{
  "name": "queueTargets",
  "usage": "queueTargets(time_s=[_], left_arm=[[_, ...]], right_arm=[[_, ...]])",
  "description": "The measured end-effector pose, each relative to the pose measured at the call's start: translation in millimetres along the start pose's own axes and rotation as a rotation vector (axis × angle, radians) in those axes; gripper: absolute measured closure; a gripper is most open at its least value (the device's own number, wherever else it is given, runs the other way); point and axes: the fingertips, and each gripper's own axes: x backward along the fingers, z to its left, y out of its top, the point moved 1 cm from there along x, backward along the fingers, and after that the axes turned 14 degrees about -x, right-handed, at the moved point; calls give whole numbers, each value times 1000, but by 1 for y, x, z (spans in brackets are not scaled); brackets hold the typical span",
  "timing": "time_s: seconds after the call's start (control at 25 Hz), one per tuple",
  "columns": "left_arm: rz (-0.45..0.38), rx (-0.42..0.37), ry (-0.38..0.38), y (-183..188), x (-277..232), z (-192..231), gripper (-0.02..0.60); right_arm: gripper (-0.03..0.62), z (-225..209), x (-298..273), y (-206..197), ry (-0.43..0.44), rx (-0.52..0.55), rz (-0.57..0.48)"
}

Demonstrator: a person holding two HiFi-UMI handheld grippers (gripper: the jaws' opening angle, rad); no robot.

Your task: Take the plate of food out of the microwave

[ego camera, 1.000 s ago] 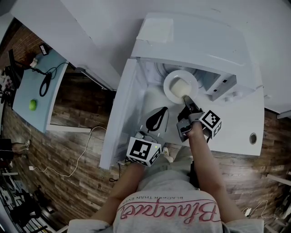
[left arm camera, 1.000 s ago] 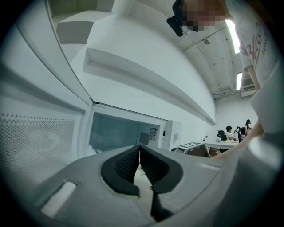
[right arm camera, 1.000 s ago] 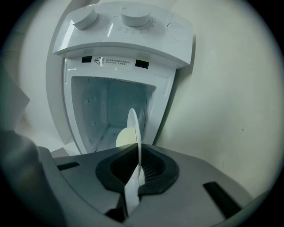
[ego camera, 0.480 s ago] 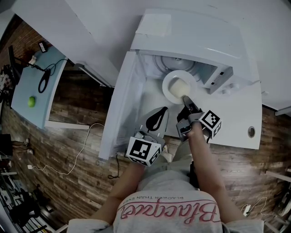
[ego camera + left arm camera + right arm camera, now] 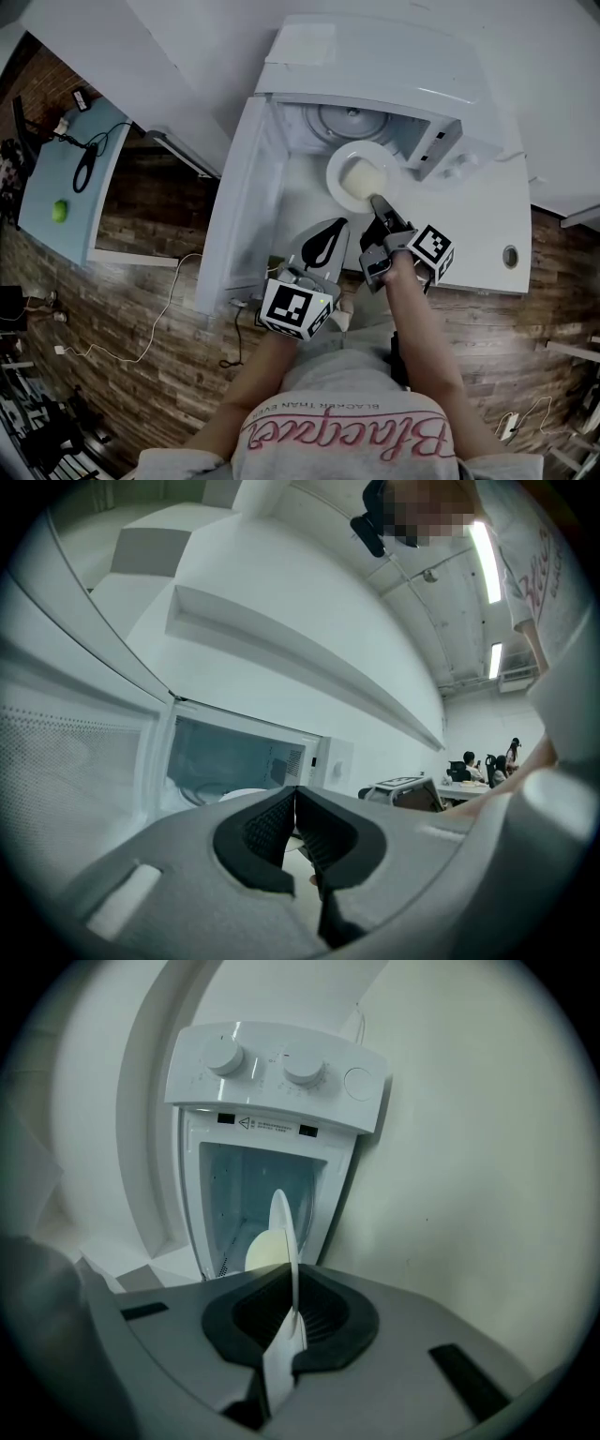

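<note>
A white plate (image 5: 337,167) carrying a pale yellow mound of food (image 5: 362,176) hangs at the mouth of the white microwave (image 5: 394,70), in front of its glass turntable (image 5: 349,120). My right gripper (image 5: 378,202) is shut on the plate's near rim. In the right gripper view the plate (image 5: 284,1227) stands edge-on between the pads, with the food (image 5: 258,1249) on its left side. My left gripper (image 5: 330,234) is shut and holds nothing. It hovers left of the plate, beside the open door (image 5: 234,206). In the left gripper view its pads (image 5: 272,825) meet, facing the open cavity (image 5: 230,757).
The microwave's knobs (image 5: 305,1068) sit on the panel right of the opening. A flat white box (image 5: 305,42) lies on its top. The white counter (image 5: 469,244) has a round hole (image 5: 509,255). A blue table (image 5: 66,178) with cables and a green ball (image 5: 60,210) stands far left.
The plate has come out from over the turntable toward the person, carried by the right gripper. The left gripper has drawn back alongside it, and the turntable now shows bare.
</note>
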Motion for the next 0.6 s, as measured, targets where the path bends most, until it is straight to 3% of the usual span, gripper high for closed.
queueTargets(time_s=[0.6], left_arm=[[-26,0,18,11,1,-12,575]], right_arm=[[576,8,22,-6,10,-12,25]])
